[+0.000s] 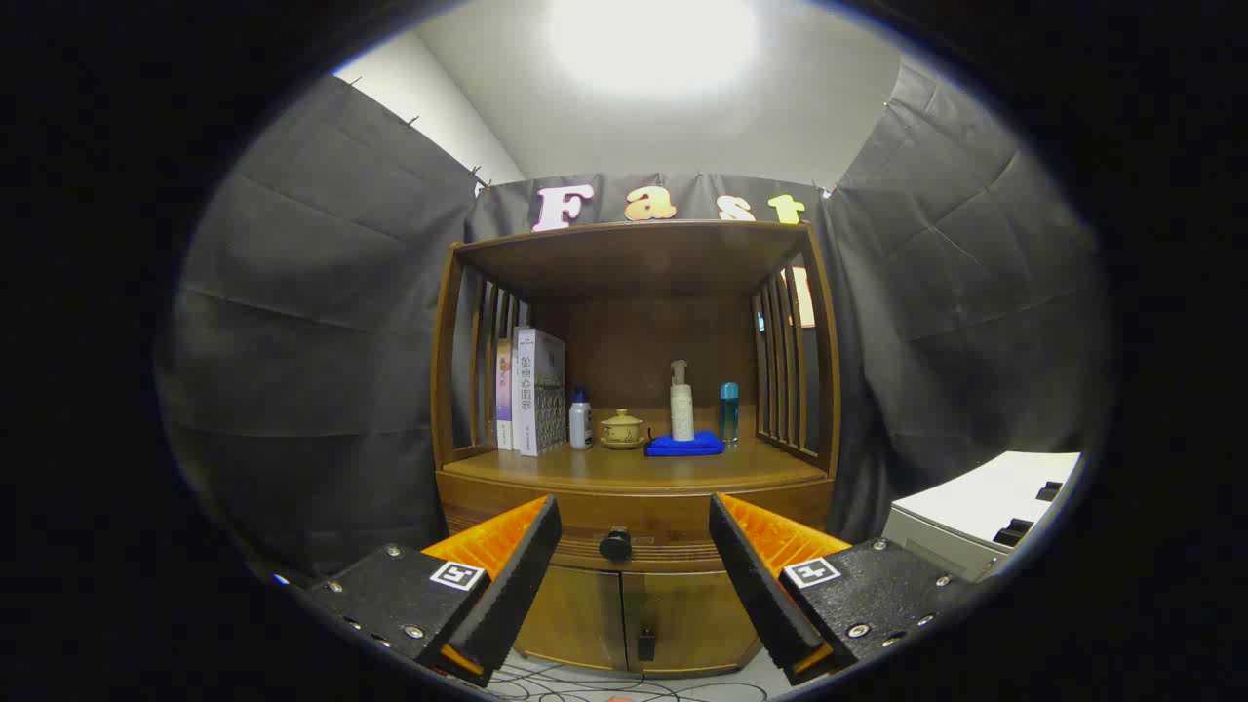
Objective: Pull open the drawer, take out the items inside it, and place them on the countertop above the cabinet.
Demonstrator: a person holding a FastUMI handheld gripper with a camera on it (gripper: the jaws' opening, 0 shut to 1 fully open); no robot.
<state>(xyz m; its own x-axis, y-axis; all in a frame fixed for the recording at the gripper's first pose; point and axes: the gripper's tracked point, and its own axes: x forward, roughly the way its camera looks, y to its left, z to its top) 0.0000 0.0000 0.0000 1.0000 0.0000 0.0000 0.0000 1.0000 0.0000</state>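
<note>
1. My gripper (635,531) has its fingers spread apart, holding nothing.
2. The drawer (634,544) sits closed at 12 o'clock, its knob (615,544) between my fingers, beyond them.
3. The countertop (624,466) lies above it, carrying bottles and a blue cloth (684,445).

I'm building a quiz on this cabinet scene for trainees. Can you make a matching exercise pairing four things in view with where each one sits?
Things:
1. round black drawer knob
2. folded blue cloth
3. small yellow lidded ceramic pot
4. upright white and purple books

Places:
A. by the left slatted side of the wooden cabinet's countertop
B. beneath the white pump bottle
C. ahead of the open tongs, in line with the gap between their fingers
D. between the small white bottle with blue cap and the pump bottle

Pairs: 1-C, 2-B, 3-D, 4-A
</note>
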